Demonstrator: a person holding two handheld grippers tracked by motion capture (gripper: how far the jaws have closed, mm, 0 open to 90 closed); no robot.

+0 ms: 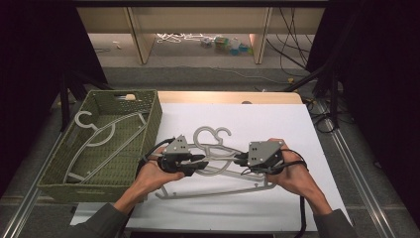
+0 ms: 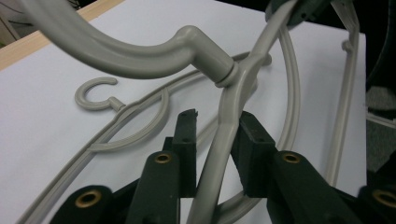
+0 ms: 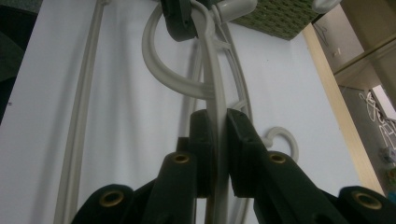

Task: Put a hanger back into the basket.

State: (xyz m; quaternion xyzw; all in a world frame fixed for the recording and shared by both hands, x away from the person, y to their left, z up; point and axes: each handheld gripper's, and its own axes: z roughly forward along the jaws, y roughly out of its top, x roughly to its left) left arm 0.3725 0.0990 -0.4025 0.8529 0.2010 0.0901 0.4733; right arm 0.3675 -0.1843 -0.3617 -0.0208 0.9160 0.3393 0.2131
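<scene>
In the high view, the person is holding a grey hanger (image 1: pixel 218 161) above the white table (image 1: pixel 277 124), the left gripper (image 1: pixel 195 165) at one shoulder of it and the right gripper (image 1: pixel 240 159) at the other, while a second hanger (image 1: pixel 218 191) is lying flat beneath and another hanger (image 1: pixel 99 139) is resting in the green basket (image 1: pixel 148 106) at the left; judging by this, the step in hand is lifting the held hanger, and the next move is probably calling for carrying it level across to the basket with both grips kept firm so it is not snagging the one below. In the left gripper view, the jaws are standing on either side of the hanger's arm (image 2: pixel 219 154), the right pad touching it, though whether the left pad is pressing is hard to tell. In the right gripper view, the jaws are pressing together on the thin arm (image 3: pixel 215 140), pinching it. How many hangers are stacked on the table is unclear, since their arms are overlapping and both gripper views are cutting them off.
</scene>
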